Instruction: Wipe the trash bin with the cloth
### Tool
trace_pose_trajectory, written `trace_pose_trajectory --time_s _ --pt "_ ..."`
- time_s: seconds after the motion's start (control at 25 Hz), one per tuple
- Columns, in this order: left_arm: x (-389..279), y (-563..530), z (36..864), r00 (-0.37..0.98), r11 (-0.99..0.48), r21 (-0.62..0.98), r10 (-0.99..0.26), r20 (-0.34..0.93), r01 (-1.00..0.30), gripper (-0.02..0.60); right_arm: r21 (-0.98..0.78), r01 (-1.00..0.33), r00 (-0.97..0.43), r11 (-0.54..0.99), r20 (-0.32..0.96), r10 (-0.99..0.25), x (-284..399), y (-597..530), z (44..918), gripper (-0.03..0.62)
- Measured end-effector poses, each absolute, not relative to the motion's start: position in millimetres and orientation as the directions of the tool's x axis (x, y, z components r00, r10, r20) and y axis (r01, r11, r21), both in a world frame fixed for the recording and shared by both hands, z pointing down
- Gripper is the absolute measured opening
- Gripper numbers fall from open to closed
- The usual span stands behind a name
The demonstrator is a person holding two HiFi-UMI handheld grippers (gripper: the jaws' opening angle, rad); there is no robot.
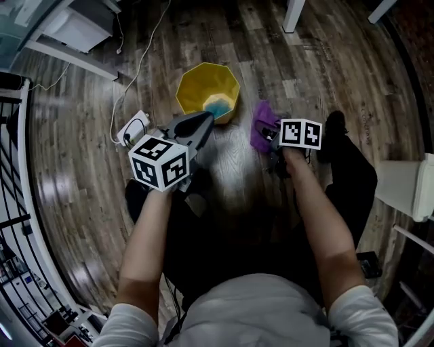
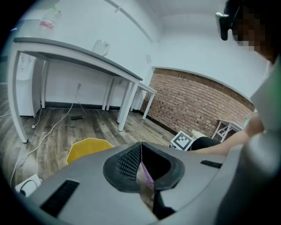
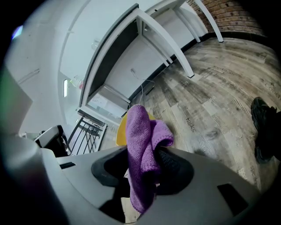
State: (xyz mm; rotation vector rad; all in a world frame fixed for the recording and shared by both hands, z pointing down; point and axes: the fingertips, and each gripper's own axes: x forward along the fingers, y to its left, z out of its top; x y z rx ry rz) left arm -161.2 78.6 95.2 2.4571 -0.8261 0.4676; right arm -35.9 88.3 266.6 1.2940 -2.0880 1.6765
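The yellow trash bin stands upright on the wooden floor ahead of me, with a pale blue patch inside near its front wall. My left gripper is raised just short of the bin's near rim, and its jaws are shut with nothing between them. From the left gripper view the bin shows past the shut left gripper. My right gripper is to the right of the bin, shut on a purple cloth. In the right gripper view the cloth sticks up from the jaws and hides most of the bin.
A white power strip with cables lies left of the bin. White table legs stand beyond it and a black railing runs along the left. My black shoe and a white shelf are to the right.
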Motion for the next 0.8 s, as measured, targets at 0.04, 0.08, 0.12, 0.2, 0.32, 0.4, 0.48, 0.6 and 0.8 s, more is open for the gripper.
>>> trace_pose_trajectory --time_s 0.04,0.08,0.12,0.2,0.32,0.4,0.48,0.6,0.8 --pt "-163 83 91 0.755 -0.686 0.348 -0.475 0.452 -0.639 0.007 -0.716 -0.698 -0.612 0.002 0.595 -0.52 -36 91 260 0.161" --pt "-166 87 88 0.752 -0.682 0.345 -0.488 0.443 -0.645 0.005 -0.719 -0.695 -0.615 0.012 0.586 -0.528 -37 94 253 0.161" --pt "-170 91 85 0.747 -0.677 0.34 -0.501 0.436 -0.653 0.005 -0.722 -0.692 -0.618 0.022 0.576 -0.536 -38 96 246 0.161" --pt "-179 94 77 0.739 -0.665 0.336 -0.53 0.417 -0.667 0.005 -0.731 -0.681 -0.625 0.041 0.552 -0.553 -40 101 232 0.161" --pt "-188 92 55 0.747 -0.661 0.349 -0.566 0.349 -0.664 0.005 -0.749 -0.66 -0.633 0.06 0.512 -0.58 -42 107 213 0.161" --pt "-189 88 38 0.75 -0.679 0.32 -0.578 0.321 -0.661 0.005 -0.762 -0.643 -0.64 0.073 0.482 -0.598 -43 109 200 0.161" --pt "-190 87 24 0.759 -0.688 0.319 -0.583 0.291 -0.652 0.005 -0.772 -0.629 -0.643 0.09 0.452 -0.618 -44 111 185 0.161" --pt "-187 101 15 0.782 -0.688 0.377 -0.577 0.233 -0.62 0.005 -0.783 -0.612 -0.646 0.114 0.411 -0.643 -48 122 164 0.161" --pt "-182 138 20 0.787 -0.737 0.278 -0.571 0.234 -0.617 0.005 -0.8 -0.576 -0.667 0.167 0.343 -0.661 -53 146 130 0.161"
